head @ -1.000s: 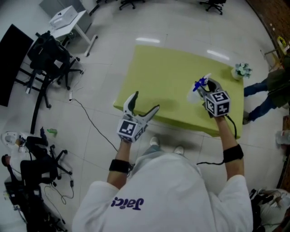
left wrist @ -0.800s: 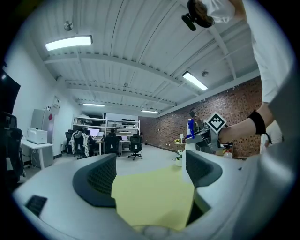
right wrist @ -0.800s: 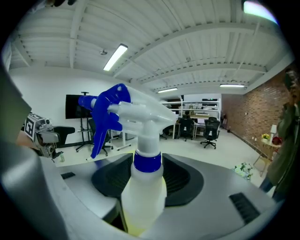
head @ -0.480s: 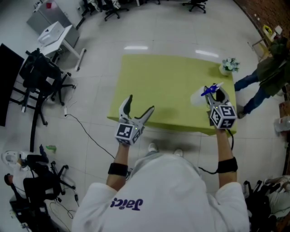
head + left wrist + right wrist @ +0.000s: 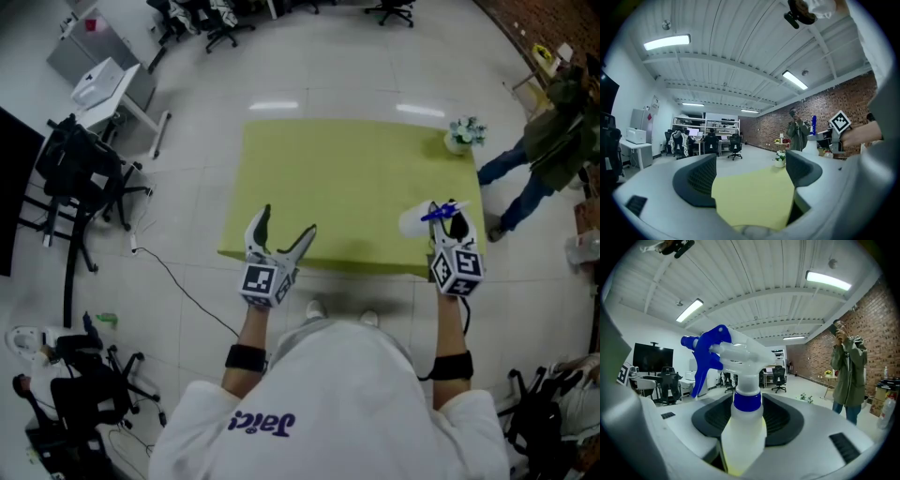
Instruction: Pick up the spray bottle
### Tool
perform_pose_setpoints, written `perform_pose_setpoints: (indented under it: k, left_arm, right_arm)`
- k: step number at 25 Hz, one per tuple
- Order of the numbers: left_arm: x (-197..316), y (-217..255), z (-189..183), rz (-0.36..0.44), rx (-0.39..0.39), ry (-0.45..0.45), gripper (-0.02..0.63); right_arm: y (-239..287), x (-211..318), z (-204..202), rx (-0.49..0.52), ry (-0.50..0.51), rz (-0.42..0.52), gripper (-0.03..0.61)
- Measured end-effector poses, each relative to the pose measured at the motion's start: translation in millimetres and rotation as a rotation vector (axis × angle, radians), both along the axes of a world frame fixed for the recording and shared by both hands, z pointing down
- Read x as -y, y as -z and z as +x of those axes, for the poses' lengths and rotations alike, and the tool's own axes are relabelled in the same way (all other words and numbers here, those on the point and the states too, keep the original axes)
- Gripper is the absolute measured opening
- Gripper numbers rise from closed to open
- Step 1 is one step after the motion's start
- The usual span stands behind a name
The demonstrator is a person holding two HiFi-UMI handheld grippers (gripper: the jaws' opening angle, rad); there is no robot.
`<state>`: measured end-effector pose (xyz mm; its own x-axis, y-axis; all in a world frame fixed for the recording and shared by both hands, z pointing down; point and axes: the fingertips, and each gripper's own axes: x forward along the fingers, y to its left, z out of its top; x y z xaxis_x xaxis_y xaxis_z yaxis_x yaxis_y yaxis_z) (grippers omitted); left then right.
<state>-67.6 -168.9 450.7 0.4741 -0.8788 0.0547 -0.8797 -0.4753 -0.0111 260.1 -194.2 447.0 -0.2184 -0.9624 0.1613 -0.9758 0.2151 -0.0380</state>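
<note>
The spray bottle (image 5: 415, 223) is white with a blue trigger head (image 5: 705, 355) and blue collar. It is lifted above the right near part of the yellow-green table (image 5: 347, 178). My right gripper (image 5: 448, 216) is shut on the bottle (image 5: 743, 432), its dark pads (image 5: 785, 420) pressing on the body just below the collar. My left gripper (image 5: 283, 239) stands open over the table's near left edge, nothing between its pads (image 5: 696, 180). From the left gripper view, the right gripper (image 5: 834, 133) and the bottle's blue top (image 5: 814, 124) show far right.
A small flower pot (image 5: 464, 134) stands on the table's far right corner. A person in a green coat (image 5: 553, 141) stands right of the table. Black office chairs (image 5: 84, 169), a white desk (image 5: 108, 84) and a floor cable (image 5: 178, 281) lie left.
My right gripper has carried the bottle back toward the table's near right edge and turned it. The left gripper has stayed open at the near left edge.
</note>
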Motion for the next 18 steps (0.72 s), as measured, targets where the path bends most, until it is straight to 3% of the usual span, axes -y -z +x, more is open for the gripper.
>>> perform_pose_setpoints:
  k: [6,18]
  left_arm:
    - [-3,-1,-12,0.013,-0.011,0.073,0.472]
    - [-19,-3,-15,0.031,-0.020,0.153,0.472]
  right_arm:
    - [-2,-19,-1,0.004,-0.031,0.018,0.201]
    - [-11,-50,-35,-0.010,0.016,0.037,0.201]
